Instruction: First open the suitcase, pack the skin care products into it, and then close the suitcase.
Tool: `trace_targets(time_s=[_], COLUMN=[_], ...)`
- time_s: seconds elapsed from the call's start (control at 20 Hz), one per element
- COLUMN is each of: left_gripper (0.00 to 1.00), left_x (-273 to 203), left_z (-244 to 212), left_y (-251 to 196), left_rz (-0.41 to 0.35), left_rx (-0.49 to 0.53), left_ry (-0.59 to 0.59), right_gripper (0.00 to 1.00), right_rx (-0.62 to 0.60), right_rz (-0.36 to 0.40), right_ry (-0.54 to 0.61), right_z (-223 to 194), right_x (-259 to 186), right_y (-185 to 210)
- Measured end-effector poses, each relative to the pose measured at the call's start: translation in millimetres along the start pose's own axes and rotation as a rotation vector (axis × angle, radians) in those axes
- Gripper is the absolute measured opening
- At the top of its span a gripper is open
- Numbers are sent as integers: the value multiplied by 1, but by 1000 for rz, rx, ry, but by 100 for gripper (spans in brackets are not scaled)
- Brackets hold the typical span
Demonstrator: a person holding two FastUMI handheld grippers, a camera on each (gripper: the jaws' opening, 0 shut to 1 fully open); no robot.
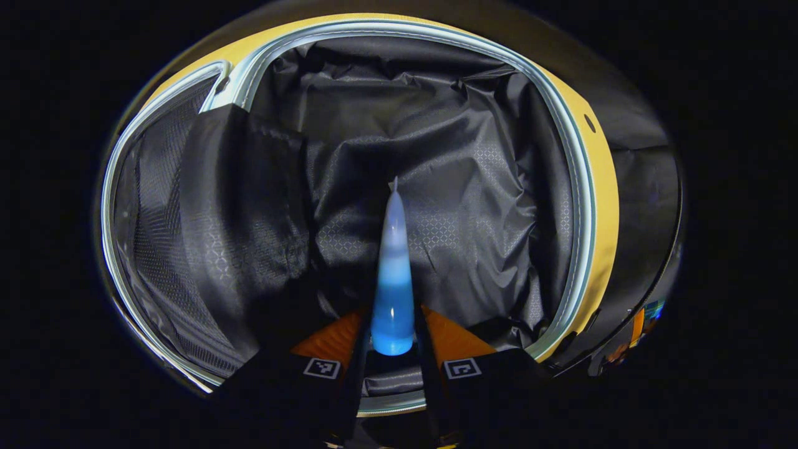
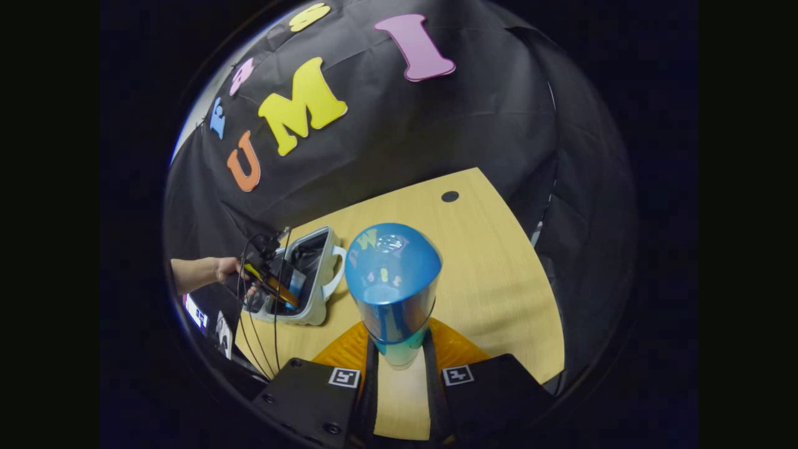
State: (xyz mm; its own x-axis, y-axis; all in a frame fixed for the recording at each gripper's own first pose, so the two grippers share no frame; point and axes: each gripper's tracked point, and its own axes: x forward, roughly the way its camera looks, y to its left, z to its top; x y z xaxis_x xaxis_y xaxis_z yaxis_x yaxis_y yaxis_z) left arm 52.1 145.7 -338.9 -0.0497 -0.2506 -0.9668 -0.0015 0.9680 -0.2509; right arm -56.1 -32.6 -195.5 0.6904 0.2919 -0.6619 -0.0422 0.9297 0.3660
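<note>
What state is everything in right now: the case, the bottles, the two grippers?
Suitcase: open, lying on the table.
Tube: held over the suitcase lining.
Left gripper: shut on the tube.
Blue bottle: held above the table.
Right gripper: shut on the blue bottle.

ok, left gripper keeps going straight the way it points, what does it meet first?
Likely the suitcase's black lining. The left gripper is shut on a blue tube aimed into the open suitcase, so the tube's tip would touch the crumpled fabric first. Depth is unclear.
</note>
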Motion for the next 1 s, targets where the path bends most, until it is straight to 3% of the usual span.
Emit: trace_targets(time_s=[0.15,0.35,0.4,0.5,0.75,0.8,0.85,1.0], left_gripper=[55,86,82,84,85,99,89,99], left_x=[-6,-32,-41,-61,-124,-140,-152,-168], left_z=[-1,-7,-8,-13,-45,-57,-67,-106], left_y=[-9,-10,-10,-11,-22,-28,-28,-7], left_rz=[-34,-47,-54,-85,-135,-133,-120,-5], left_rx=[-18,-18,-23,-26,-16,-21,-26,-14], left_ry=[-28,-109,-142,-225,-551,-615,-674,-829], right_gripper=[29,31,31,31,31,29,29,31], right_rx=[-44,-128,-152,-193,-305,-316,-325,-352], right_rz=[29,106,128,179,332,353,366,358], right_ry=[1,18,22,36,124,150,180,305], right_z=[7,13,15,21,24,22,18,-3], right_x=[2,11,15,28,71,86,101,148], right_y=[18,60,73,106,208,226,243,272])
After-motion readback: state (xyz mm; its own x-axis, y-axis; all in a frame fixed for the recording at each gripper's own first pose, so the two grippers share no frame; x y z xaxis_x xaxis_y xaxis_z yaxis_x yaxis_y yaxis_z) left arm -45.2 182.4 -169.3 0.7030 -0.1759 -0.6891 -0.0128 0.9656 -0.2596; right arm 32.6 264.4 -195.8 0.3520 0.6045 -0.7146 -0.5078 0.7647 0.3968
